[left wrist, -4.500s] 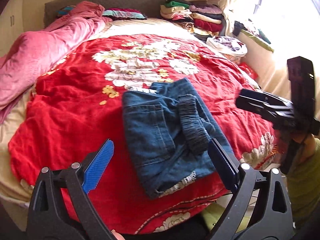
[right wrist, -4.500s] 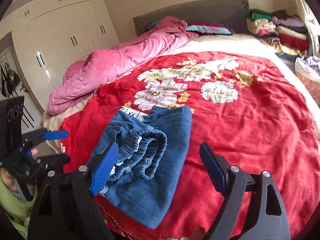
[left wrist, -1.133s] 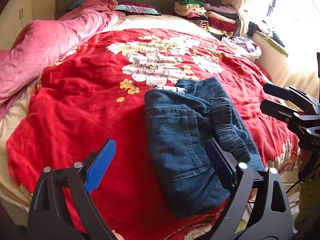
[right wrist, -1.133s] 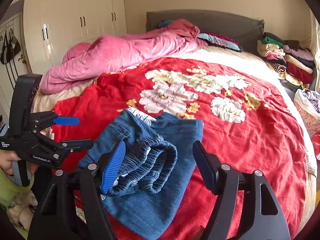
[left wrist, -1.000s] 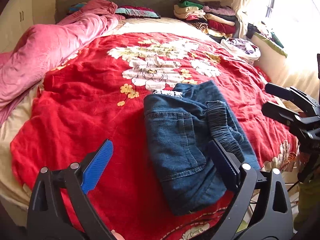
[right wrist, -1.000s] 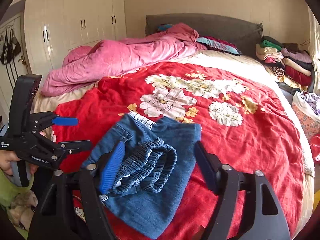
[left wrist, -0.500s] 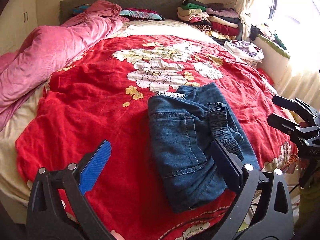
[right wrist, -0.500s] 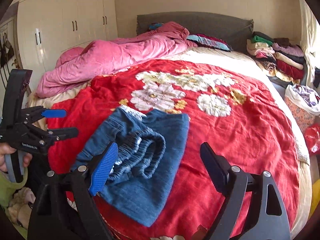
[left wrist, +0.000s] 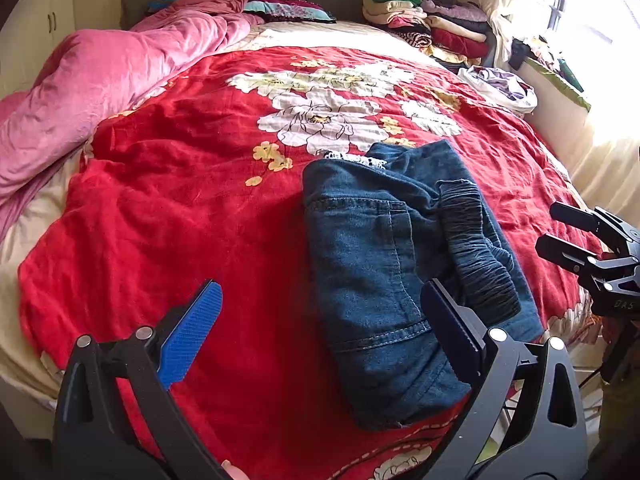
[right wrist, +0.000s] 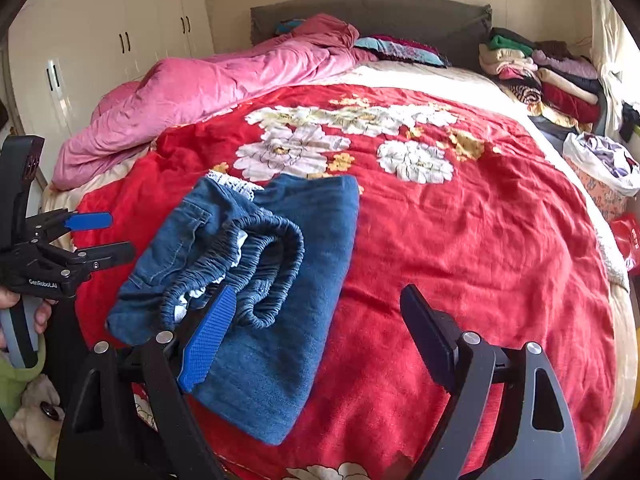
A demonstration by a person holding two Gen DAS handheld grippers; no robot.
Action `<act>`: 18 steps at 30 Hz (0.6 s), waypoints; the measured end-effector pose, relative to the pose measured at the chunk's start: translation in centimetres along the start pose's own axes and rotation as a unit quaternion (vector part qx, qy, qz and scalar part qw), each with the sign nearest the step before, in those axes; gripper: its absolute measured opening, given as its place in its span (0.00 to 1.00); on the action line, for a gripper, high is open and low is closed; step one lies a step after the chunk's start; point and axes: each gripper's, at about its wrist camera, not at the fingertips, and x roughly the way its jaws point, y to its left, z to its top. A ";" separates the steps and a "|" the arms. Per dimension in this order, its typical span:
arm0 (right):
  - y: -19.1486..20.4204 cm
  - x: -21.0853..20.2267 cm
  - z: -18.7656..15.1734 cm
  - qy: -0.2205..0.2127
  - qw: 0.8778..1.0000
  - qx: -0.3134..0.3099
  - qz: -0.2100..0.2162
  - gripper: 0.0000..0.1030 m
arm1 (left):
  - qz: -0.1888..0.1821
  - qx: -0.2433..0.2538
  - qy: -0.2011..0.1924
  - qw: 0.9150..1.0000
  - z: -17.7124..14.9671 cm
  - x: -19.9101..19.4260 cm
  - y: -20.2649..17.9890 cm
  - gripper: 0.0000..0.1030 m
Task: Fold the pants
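Note:
A pair of blue denim pants (left wrist: pixel 392 264) (right wrist: pixel 280 280) lies folded into a compact bundle near the front edge of the bed, on a red floral blanket (left wrist: pixel 180 208) (right wrist: pixel 460 240). The elastic waistband (right wrist: pixel 256 264) is bunched on top. My left gripper (left wrist: pixel 320 320) hovers open just in front of the bundle, nothing between its fingers. My right gripper (right wrist: pixel 316 324) is open too, over the bundle's right front part, holding nothing. Each gripper shows at the edge of the other's view: the right gripper (left wrist: pixel 576 236), the left gripper (right wrist: pixel 96 236) held by a hand (right wrist: pixel 24 312).
A pink quilt (left wrist: pixel 88 92) (right wrist: pixel 208 92) lies heaped along the left side of the bed. Stacked folded clothes (left wrist: pixel 432 32) (right wrist: pixel 544 76) sit at the far right by the headboard. A bag of laundry (right wrist: pixel 604 168) stands beside the bed, and white wardrobes (right wrist: pixel 100 52) stand on the left.
Both grippers have sunk slightly toward the bed, the right one more and with a small roll. The pants have not moved, and both stay open.

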 end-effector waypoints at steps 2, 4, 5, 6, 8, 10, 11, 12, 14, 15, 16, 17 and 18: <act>-0.1 0.6 -0.1 0.007 1.000 0.007 0.008 0.81 | -0.002 -0.003 0.002 1.000 -0.1 0.6 0.2 0.90; -0.4 1.5 -0.1 0.016 0.999 0.018 0.021 0.81 | -0.007 -0.011 0.009 1.000 -0.2 1.3 0.4 0.90; -0.5 1.8 0.0 0.020 0.999 0.021 0.025 0.81 | -0.014 -0.017 0.012 1.000 -0.2 1.9 0.6 0.90; -0.6 2.2 0.1 0.021 0.999 0.025 0.029 0.81 | -0.017 -0.022 0.016 0.999 -0.2 2.3 0.7 0.90; -0.8 3.1 0.2 0.029 0.998 0.032 0.034 0.81 | -0.026 -0.033 0.023 0.999 -0.1 3.3 0.9 0.90; -0.7 4.1 0.5 0.038 0.998 0.031 0.045 0.73 | -0.040 -0.046 0.030 0.998 -0.1 4.3 1.1 0.90; -0.6 4.6 0.6 0.044 0.998 0.027 0.046 0.70 | -0.048 -0.052 0.030 0.997 0.0 4.7 1.2 0.90; -0.5 5.1 0.6 0.049 0.997 0.023 0.048 0.68 | -0.053 -0.058 0.033 0.996 0.1 5.1 1.3 0.90; -0.4 6.0 0.7 0.059 0.997 0.023 0.050 0.68 | -0.058 -0.055 0.030 0.996 0.2 5.5 1.1 0.87; -0.5 6.4 0.7 0.061 0.996 0.025 0.057 0.68 | -0.058 -0.050 0.030 0.997 0.3 5.7 0.8 0.82; -0.7 6.9 0.6 0.064 0.995 0.028 0.066 0.68 | -0.065 -0.048 0.028 0.996 0.5 5.8 0.6 0.79; -0.9 7.3 0.6 0.067 0.995 0.034 0.071 0.69 | -0.070 -0.046 0.028 0.996 0.6 5.9 0.4 0.73; -1.0 7.6 0.6 0.068 0.994 0.040 0.077 0.69 | -0.075 -0.045 0.029 0.996 0.8 6.1 0.1 0.67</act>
